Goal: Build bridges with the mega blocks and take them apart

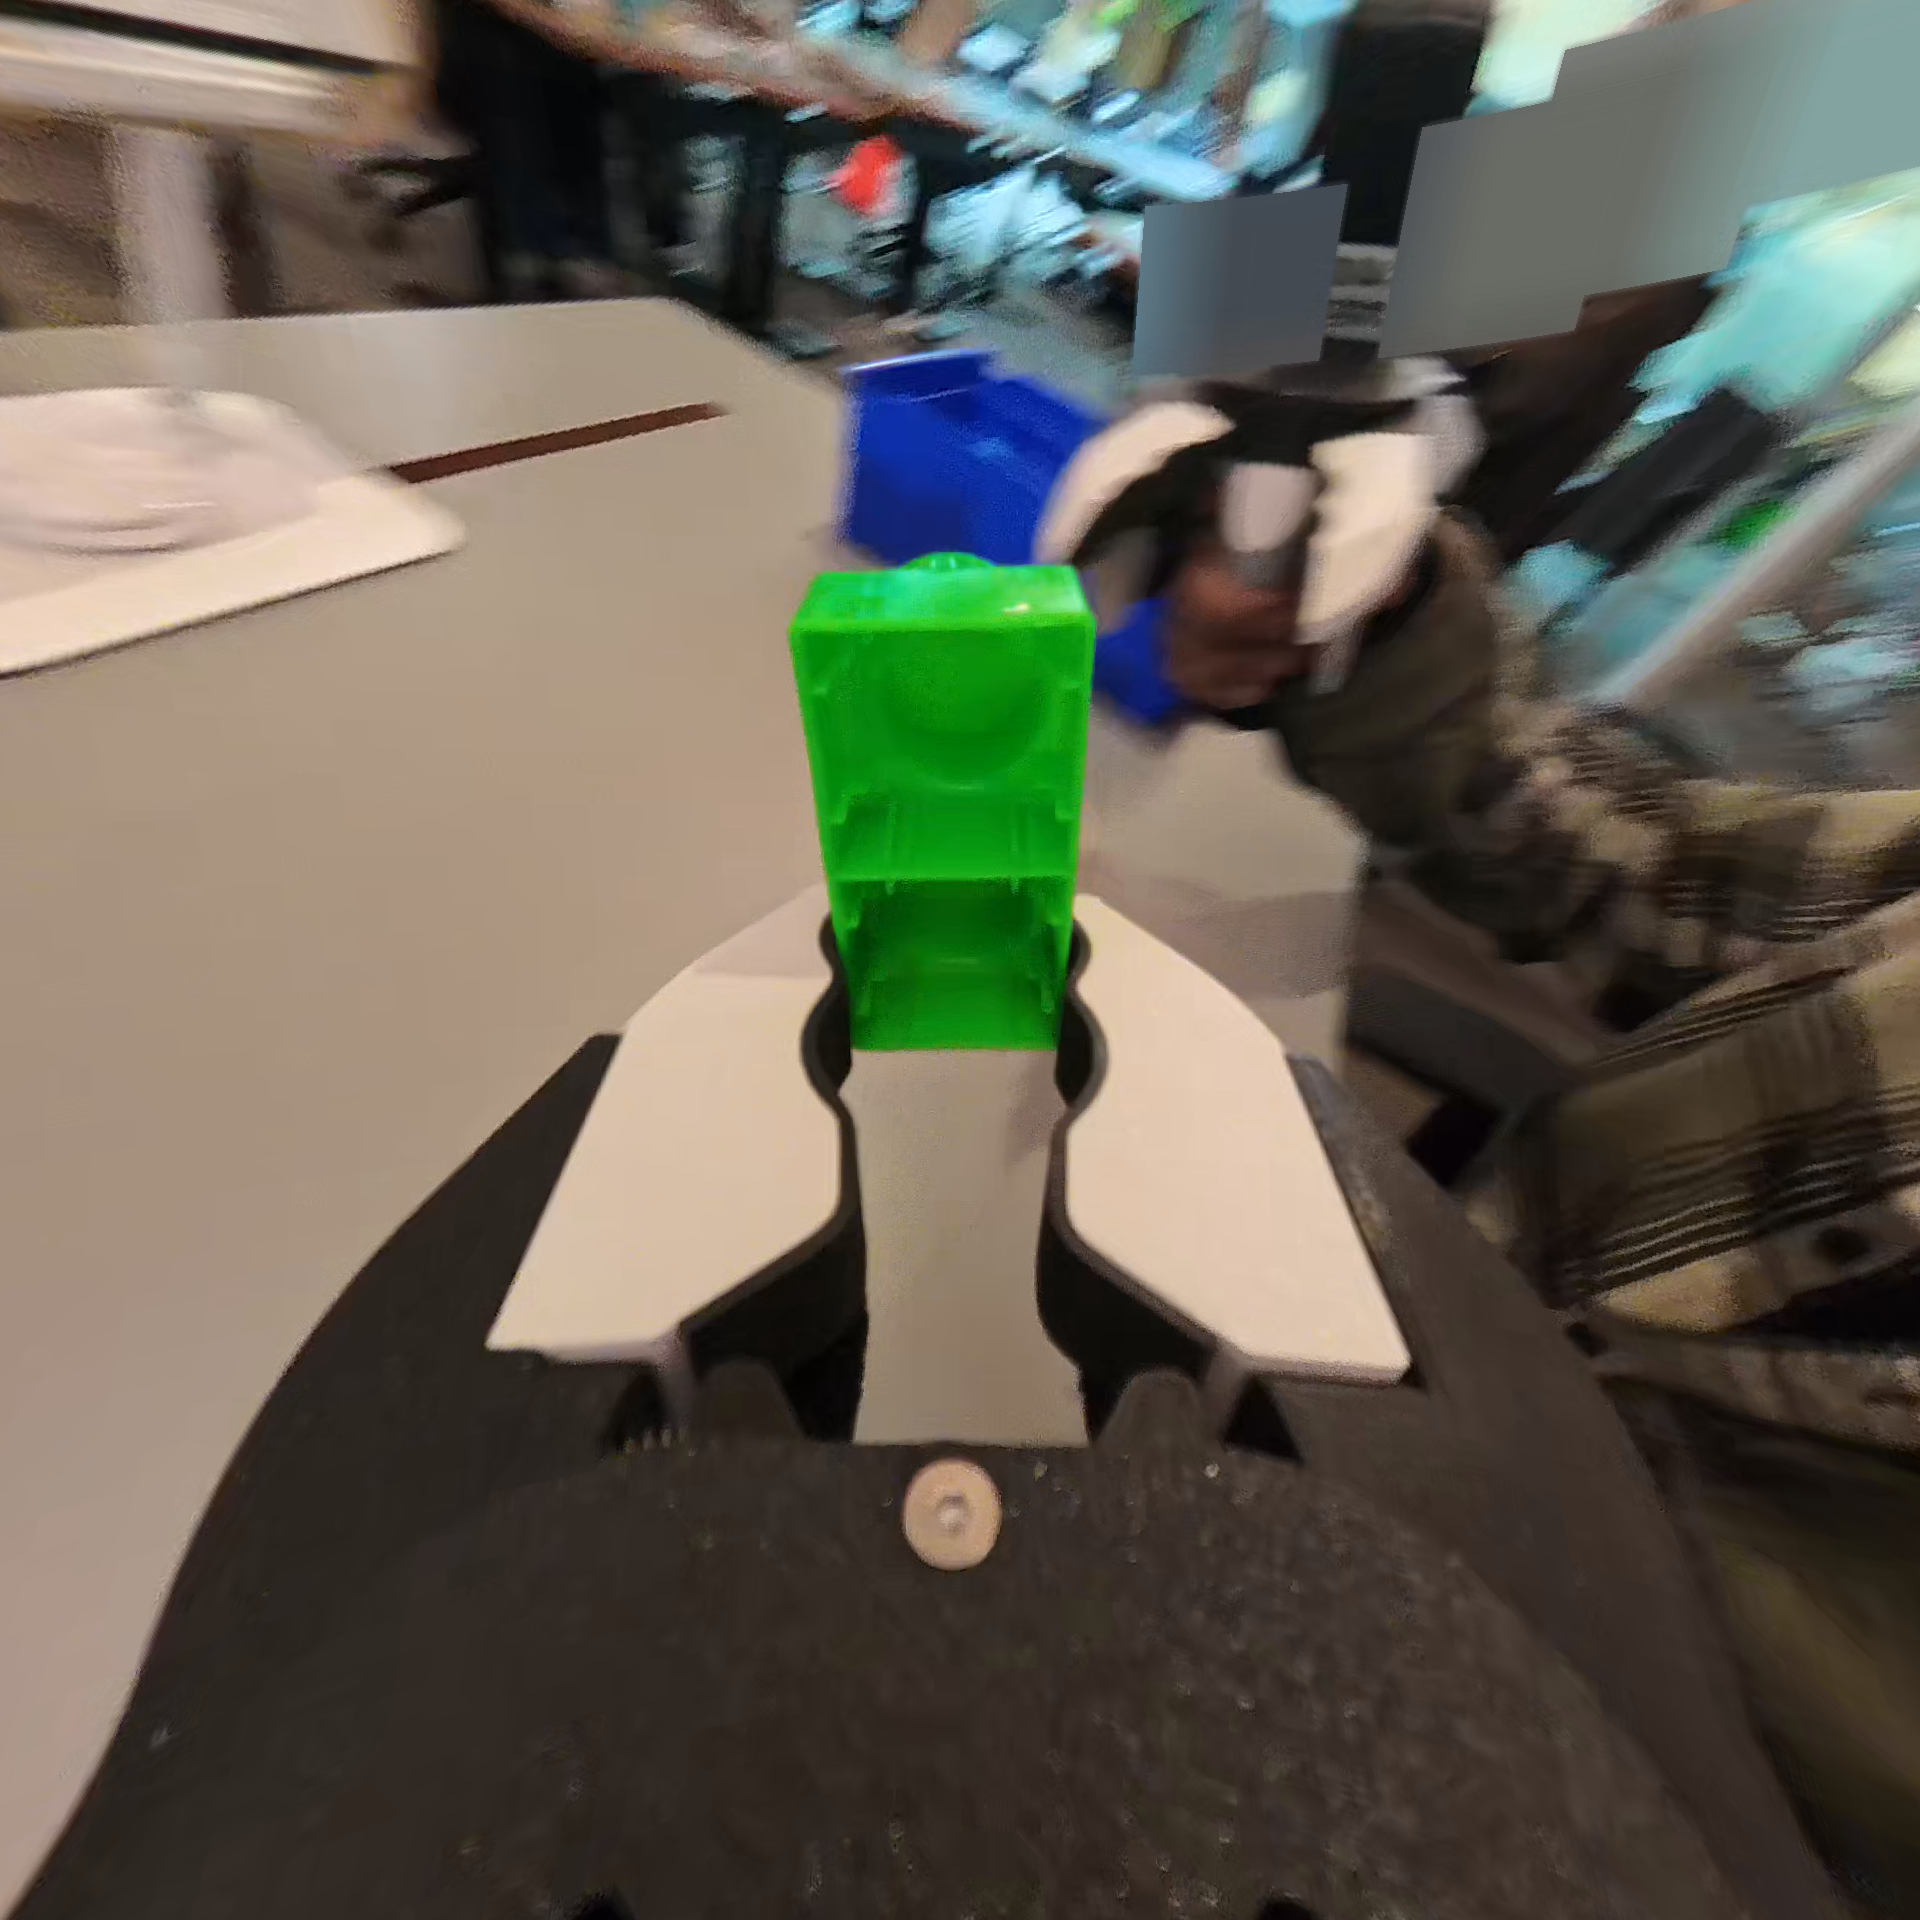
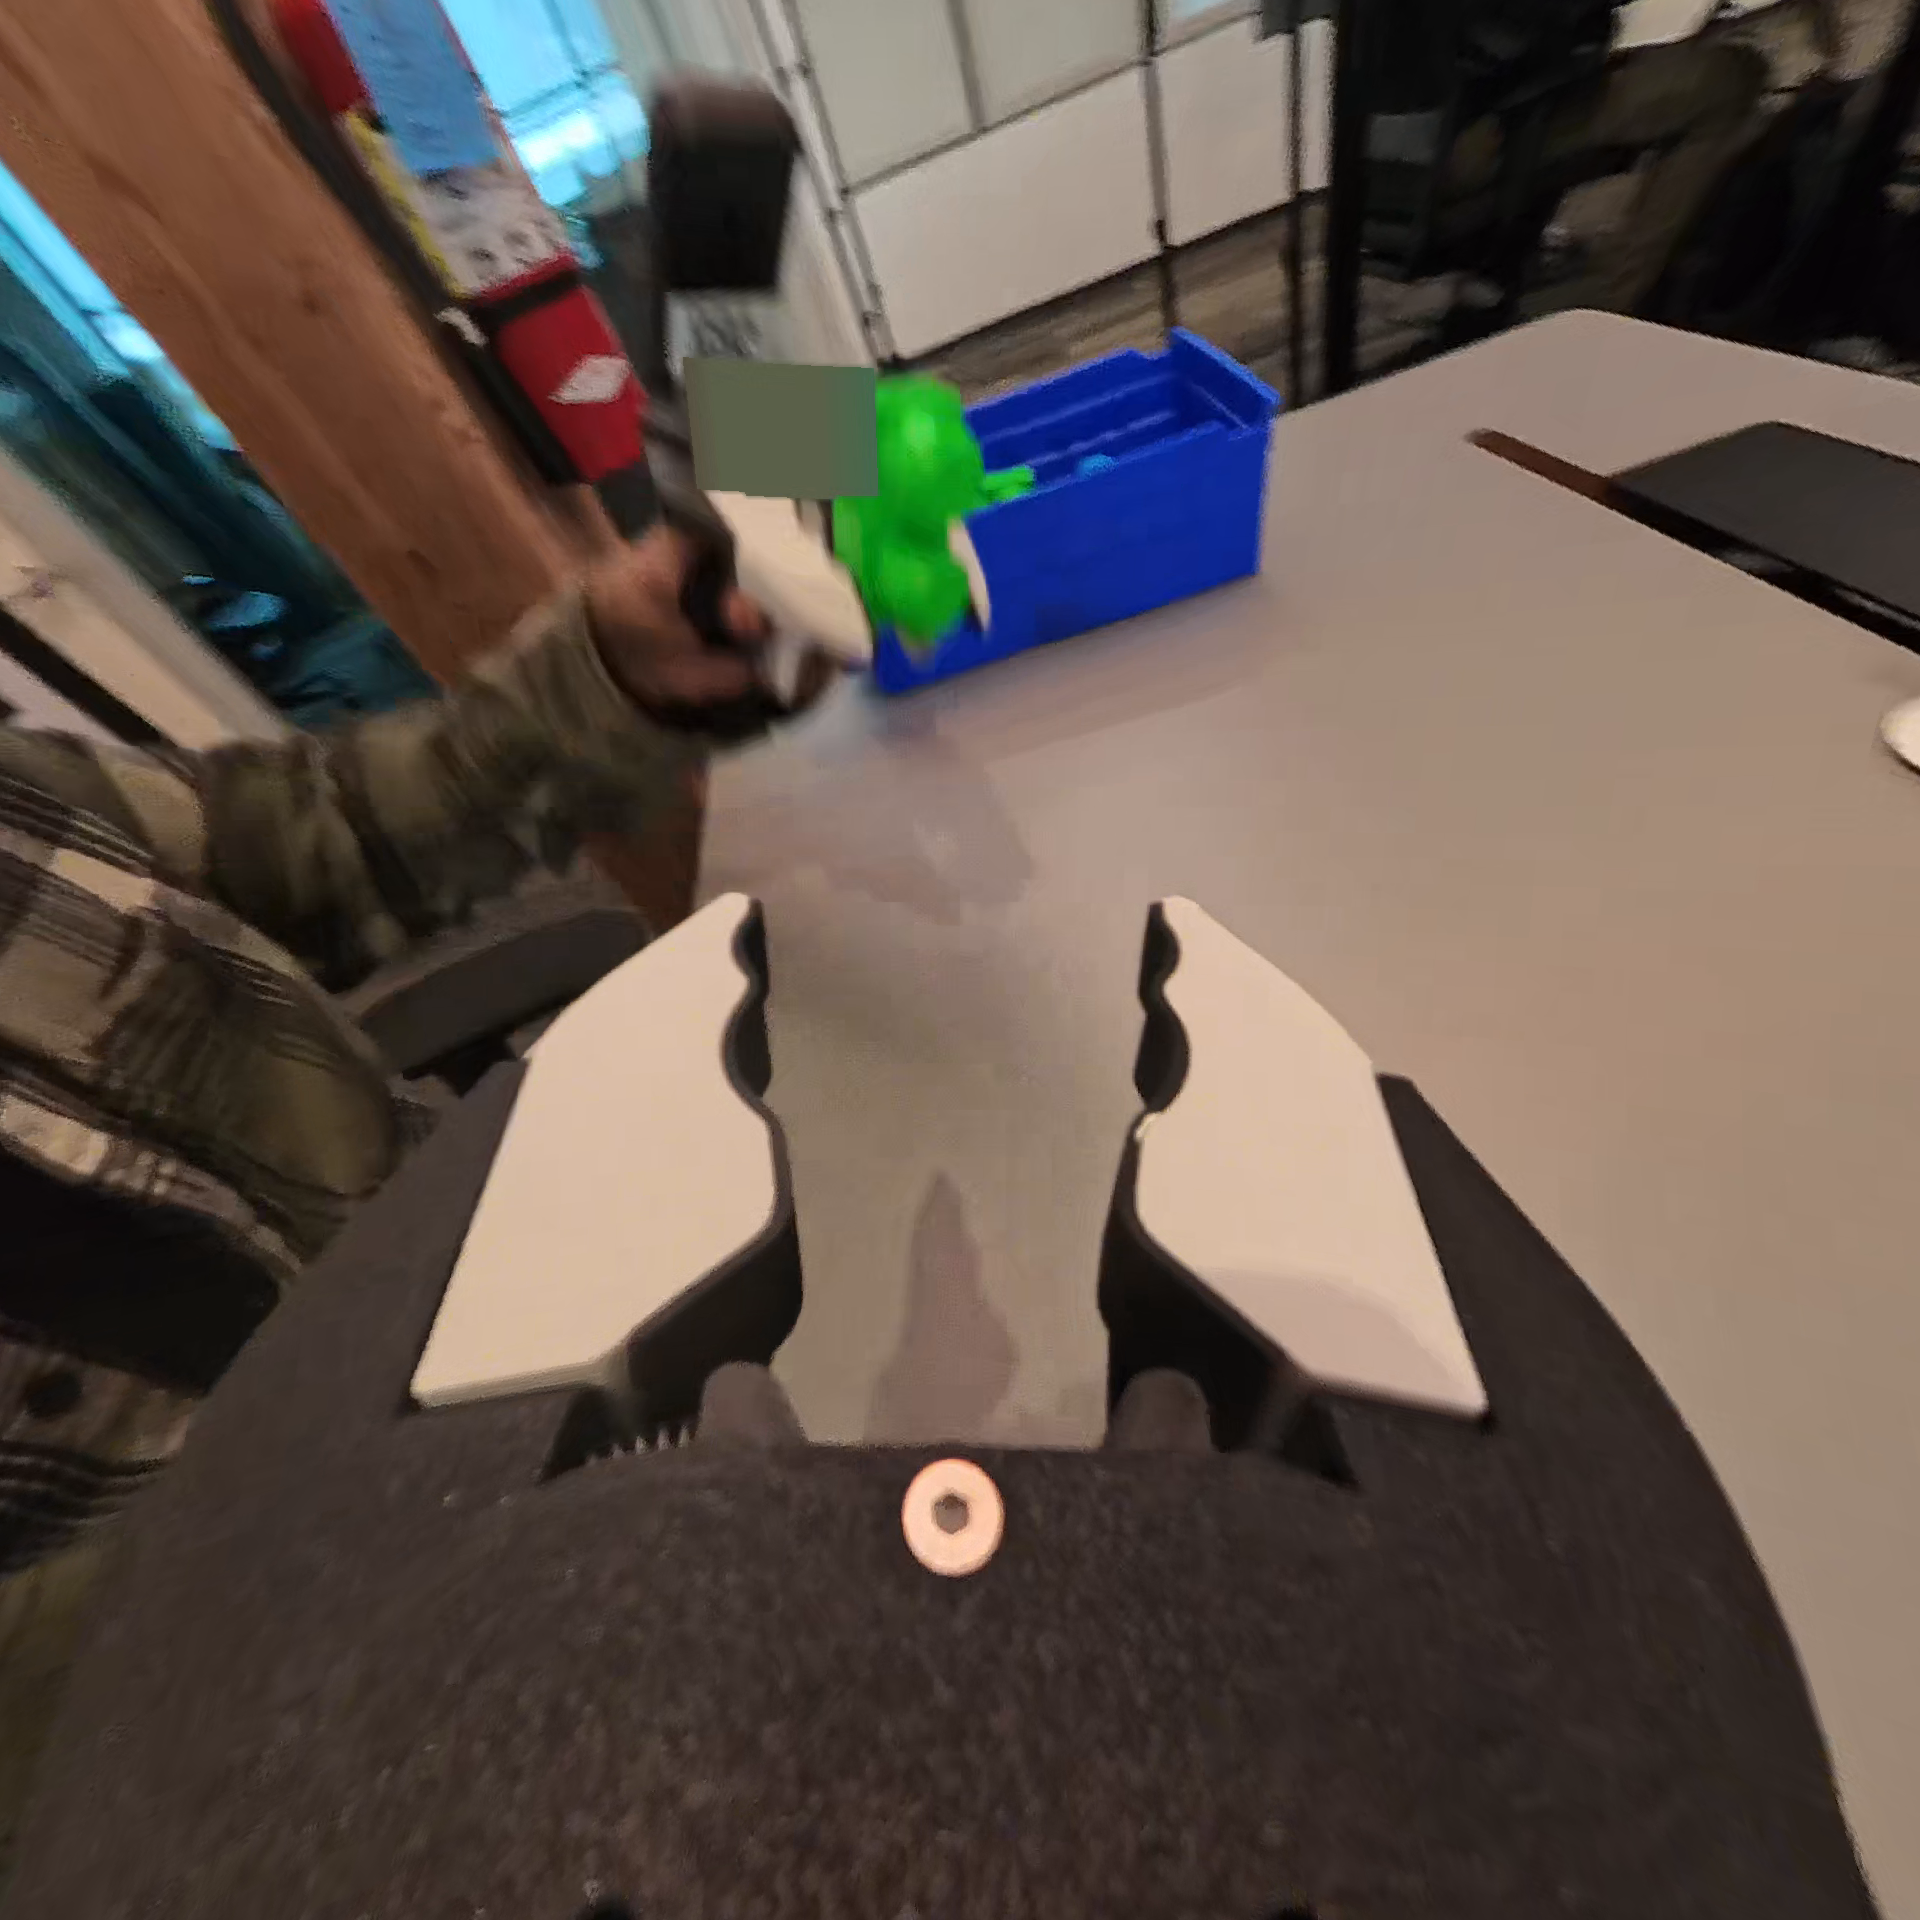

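Green block (image 1: pixel 940 790): translucent, hollow underside facing camera, clamped in left gripper (image 1: pixel 951 977).

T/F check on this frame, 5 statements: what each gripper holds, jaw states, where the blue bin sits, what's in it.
1. The left gripper is shut on a green block. True.
2. The right gripper holds a blue block. False: its jaws stand open with nothing between them, only bare table below.
3. The blue bin sits on the table. True.
4. The green block lies inside the blue bin. False: it is held in the air by the left gripper, in front of the bin in the right wrist view.
5. The blue bin is packed to the rim with blocks. False: the part of its inside that shows is mostly empty, with only a small blue thing visible.
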The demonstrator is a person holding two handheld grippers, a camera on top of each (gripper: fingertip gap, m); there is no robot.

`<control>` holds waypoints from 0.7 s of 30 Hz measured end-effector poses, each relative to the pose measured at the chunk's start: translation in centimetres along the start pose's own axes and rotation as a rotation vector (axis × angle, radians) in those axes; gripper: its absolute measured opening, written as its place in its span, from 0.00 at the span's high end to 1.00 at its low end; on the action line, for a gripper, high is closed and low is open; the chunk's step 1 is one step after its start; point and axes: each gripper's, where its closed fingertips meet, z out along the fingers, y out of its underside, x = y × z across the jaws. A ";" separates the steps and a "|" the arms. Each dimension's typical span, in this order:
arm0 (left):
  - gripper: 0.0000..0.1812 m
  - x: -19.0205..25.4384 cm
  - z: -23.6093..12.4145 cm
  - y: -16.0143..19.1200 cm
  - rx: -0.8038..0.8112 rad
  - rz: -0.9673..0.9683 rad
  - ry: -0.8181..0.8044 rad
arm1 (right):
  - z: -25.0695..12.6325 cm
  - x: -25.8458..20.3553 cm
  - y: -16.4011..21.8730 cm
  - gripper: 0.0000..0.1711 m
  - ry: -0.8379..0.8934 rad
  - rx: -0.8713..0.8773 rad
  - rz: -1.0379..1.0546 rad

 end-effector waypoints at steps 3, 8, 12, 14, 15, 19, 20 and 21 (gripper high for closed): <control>0.80 -8.5 -10.7 -0.2 -0.182 0.058 -0.418 | -2.5 0.2 2.7 0.56 0.120 -0.036 0.011; 0.80 -19.0 -25.8 2.3 -0.395 -0.172 -0.794 | -4.6 -0.3 6.4 0.56 0.186 -0.072 0.063; 0.80 -23.0 -29.2 6.2 -0.501 -0.347 -0.847 | -5.0 -0.6 7.8 0.56 0.206 -0.092 0.075; 0.79 -24.1 -29.4 8.2 -0.541 -0.418 -0.843 | -5.5 -0.6 8.2 0.54 0.226 -0.108 0.084; 0.79 -24.5 -29.4 9.1 -0.557 -0.443 -0.842 | -5.9 -0.5 8.3 0.53 0.240 -0.113 0.085; 0.79 -25.2 -29.2 11.4 -0.564 -0.493 -0.836 | -8.3 -0.2 8.6 0.51 0.310 -0.132 0.097; 0.78 -25.2 -29.3 11.4 -0.556 -0.486 -0.843 | -9.3 -0.3 8.6 0.51 0.323 -0.140 0.099; 0.75 -25.2 -29.3 11.3 -0.546 -0.478 -0.848 | -10.4 -0.3 8.7 0.51 0.343 -0.150 0.101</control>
